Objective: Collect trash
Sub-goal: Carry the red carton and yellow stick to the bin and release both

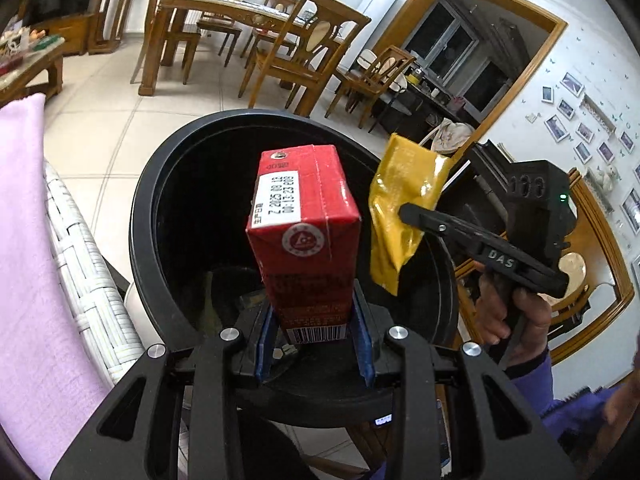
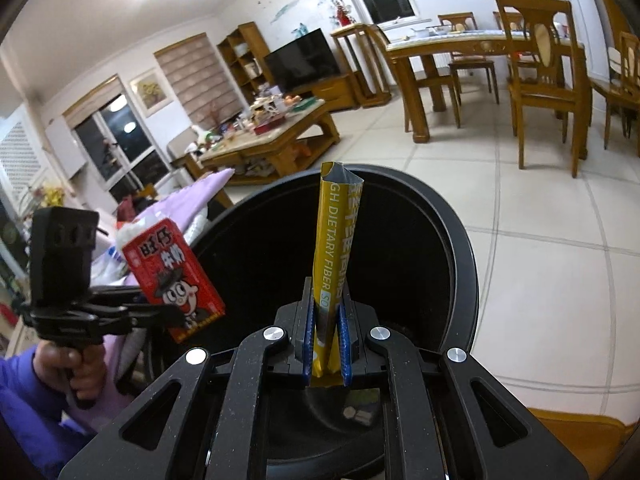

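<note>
the inside of the round black plastic trash bin [image 1: 168,216] is dark, and what lies at its bottom is hard to make out. the left tool [image 1: 316,344] is clamped on the barcode end of a red rectangular drink carton [image 1: 304,220], holding it over the bin's mouth. the right tool [image 2: 327,344] has its blue pads [image 2: 345,344] pinched on a long yellow foil sachet [image 2: 334,248] (printed "dietary fiber"), also above the bin. a lilac cloth [image 1: 28,264] over a white woven chair [image 1: 88,264] stands just beside the bin, wooden dining chairs [image 1: 296,56] beyond. each hand [image 2: 74,368] grips its handle from below, purple sleeve showing.
</note>
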Tool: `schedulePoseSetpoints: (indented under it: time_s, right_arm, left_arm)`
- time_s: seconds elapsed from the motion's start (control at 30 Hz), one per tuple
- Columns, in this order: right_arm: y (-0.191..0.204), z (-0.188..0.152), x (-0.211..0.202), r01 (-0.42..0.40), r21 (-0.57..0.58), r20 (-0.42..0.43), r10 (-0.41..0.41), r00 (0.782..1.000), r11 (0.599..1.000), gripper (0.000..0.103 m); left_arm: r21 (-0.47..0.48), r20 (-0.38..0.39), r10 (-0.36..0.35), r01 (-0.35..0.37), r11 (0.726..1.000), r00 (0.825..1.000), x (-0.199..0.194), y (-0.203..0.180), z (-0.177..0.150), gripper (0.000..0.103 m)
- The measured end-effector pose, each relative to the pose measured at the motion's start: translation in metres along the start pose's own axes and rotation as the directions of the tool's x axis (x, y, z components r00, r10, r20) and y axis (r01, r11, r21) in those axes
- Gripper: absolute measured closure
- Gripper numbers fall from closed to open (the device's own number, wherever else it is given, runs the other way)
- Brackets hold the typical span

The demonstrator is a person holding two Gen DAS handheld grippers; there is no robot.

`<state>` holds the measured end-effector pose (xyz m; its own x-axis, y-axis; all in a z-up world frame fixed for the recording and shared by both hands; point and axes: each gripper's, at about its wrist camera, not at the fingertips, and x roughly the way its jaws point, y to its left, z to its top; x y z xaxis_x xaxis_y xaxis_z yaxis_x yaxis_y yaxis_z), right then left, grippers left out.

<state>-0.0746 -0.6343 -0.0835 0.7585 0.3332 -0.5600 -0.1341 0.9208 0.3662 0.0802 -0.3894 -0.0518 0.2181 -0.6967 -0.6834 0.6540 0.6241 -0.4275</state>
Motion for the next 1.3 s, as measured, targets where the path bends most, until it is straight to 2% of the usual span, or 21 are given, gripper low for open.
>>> schedulePoseSetpoints:
  time_s: [0.23,0.43,0.53,0.57,0.6,0.67,1.23,1.3]
  right_arm:
    - [0.002,-0.003,0.002,-0.043,0.013,0.047,0.042,0.998,0.999,0.092]
    - [-0.001,-0.003,-0.002,-0.055,-0.011,0.044,0.055,0.997,0.998,0.092]
    - [0.003,-0.002,-0.002,-0.053,-0.031,0.037,0.054,0.998,0.998,0.088]
    - [0.003,-0.003,-0.003,-0.054,-0.037,0.036,0.055,0.998,0.998,0.077]
    - [0.004,-0.001,-0.003,-0.053,-0.04,0.036,0.055,0.998,0.998,0.057]
    - [0.005,-0.001,-0.006,-0.051,-0.034,0.049,0.053,0.997,0.998,0.047]
    - [-0.014,-0.009,-0.049,-0.065,0.04,0.136,0.059,0.989,0.997,0.047]
    - [-0.014,-0.009,-0.053,-0.064,0.042,0.143,0.058,0.988,0.997,0.047]
  left_arm:
    - [0.025,-0.006,0.021,-0.021,0.999,1.0,0.005,-0.007,-0.001,0.07]
    - [0.021,-0.011,0.029,-0.029,0.999,1.0,0.011,-0.009,0.001,0.069]
    - [0.027,-0.014,0.045,-0.044,0.999,0.999,0.014,-0.013,0.0,0.068]
    - [0.028,-0.013,0.049,-0.049,0.998,0.999,0.014,-0.013,0.0,0.068]
    - [0.029,-0.015,0.052,-0.052,0.998,0.999,0.014,-0.013,0.0,0.068]
    - [0.031,-0.015,0.055,-0.054,0.998,0.998,0.014,-0.015,0.001,0.068]
    - [0.013,-0.001,0.059,-0.059,0.998,0.998,0.012,-0.01,0.005,0.068]
    - [0.009,0.001,0.061,-0.061,0.998,0.998,0.012,-0.01,0.005,0.064]
